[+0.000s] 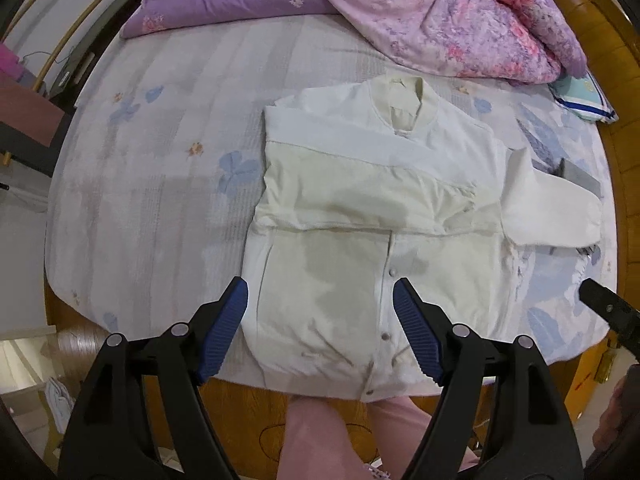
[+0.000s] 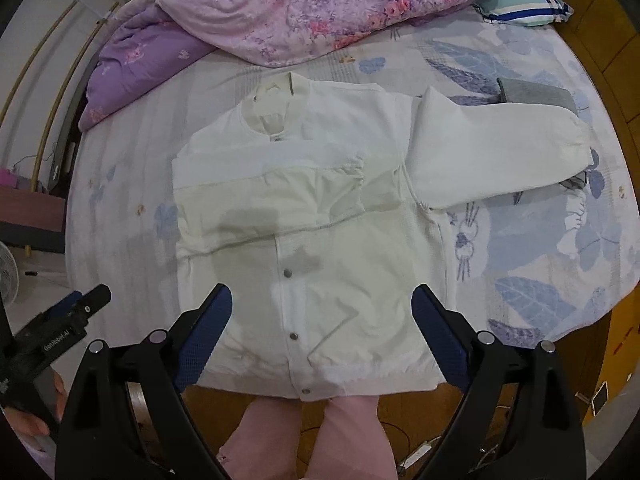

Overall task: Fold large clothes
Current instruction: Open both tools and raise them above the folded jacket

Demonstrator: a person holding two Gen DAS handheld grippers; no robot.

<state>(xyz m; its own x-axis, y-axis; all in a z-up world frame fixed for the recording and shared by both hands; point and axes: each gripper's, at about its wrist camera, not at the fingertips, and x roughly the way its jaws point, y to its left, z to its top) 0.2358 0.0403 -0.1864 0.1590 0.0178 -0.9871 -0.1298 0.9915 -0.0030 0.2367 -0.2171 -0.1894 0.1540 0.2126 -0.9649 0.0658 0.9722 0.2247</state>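
On the bed [image 1: 160, 168], a soft white jacket [image 1: 360, 240] lies flat; left gripper [image 1: 320, 332] and right gripper [image 2: 322, 336] hover wide apart, empty.

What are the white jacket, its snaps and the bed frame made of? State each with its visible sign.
White jacket: soft matte woven cloth, probably cotton; it creases and lies limp.
Snaps: likely metal; small, grey, shiny.
Bed frame: wood, glossy orange-brown finish with visible sheen.

Both wrist views high above bed [image 1: 160, 152], facing down, sharing jacket [image 2: 320, 280]
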